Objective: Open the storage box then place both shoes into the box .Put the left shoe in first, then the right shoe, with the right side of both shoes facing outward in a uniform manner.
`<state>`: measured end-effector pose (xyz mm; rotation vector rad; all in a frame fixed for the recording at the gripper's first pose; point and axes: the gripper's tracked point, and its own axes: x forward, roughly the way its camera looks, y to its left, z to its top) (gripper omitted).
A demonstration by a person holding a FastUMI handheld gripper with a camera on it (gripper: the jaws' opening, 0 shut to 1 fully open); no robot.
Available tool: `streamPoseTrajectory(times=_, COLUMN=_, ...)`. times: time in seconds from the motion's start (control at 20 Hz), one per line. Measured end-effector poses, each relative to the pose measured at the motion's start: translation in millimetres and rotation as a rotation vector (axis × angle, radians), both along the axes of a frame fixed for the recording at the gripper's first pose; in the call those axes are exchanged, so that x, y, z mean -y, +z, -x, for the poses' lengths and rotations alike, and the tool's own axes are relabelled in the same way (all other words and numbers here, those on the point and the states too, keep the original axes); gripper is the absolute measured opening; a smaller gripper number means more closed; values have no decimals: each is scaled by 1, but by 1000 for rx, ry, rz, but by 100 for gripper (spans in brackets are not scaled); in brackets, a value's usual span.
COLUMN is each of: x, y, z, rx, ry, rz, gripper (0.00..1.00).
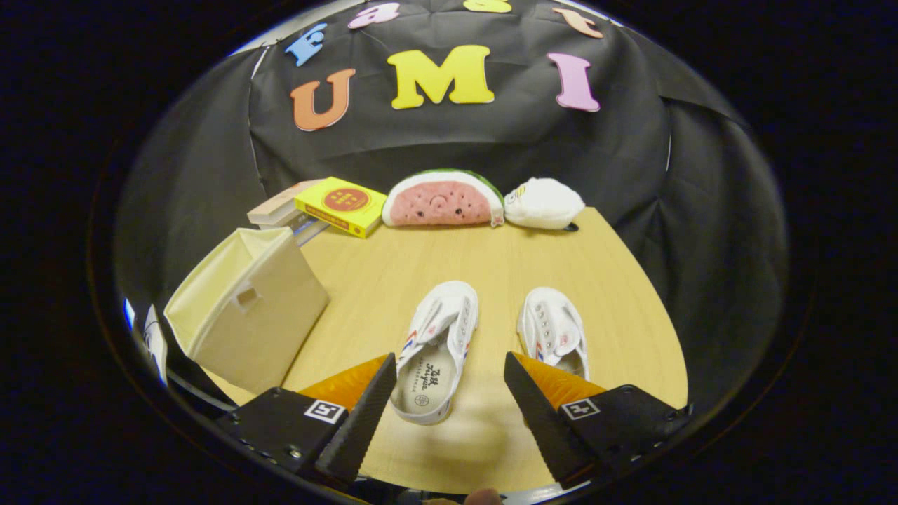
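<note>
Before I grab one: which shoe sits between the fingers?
The shoe nearer the storage box: its heel lies between the open hand-held gripper fingers.

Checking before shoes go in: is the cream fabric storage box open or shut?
Open: the cream fabric storage box shows its empty interior, no lid over it. The open tool holds nothing.

cream storage box [242,308] open, tipped | two white shoes [436,348] [554,332] beside it, upright

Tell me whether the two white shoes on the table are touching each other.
Apart. The gripper view shows a strip of bare wooden table between the left shoe and the right shoe. The gripper is open, its fingers holding nothing.
</note>
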<state>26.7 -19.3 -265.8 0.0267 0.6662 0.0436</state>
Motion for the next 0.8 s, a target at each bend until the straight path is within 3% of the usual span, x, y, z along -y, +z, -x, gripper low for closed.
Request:
streamPoseTrajectory(times=0.35, x=4, y=-54, z=-45, rx=-69, ry=-8, rz=-60, gripper=95)
streamPoseTrajectory(times=0.45, x=5, y=-66, z=-54, rx=-97, ry=-16, rz=-73, gripper=83)
streamPoseTrajectory(times=0.8, x=-3, y=-86, z=-52, rx=-222, ry=-35, rz=-179, gripper=15)
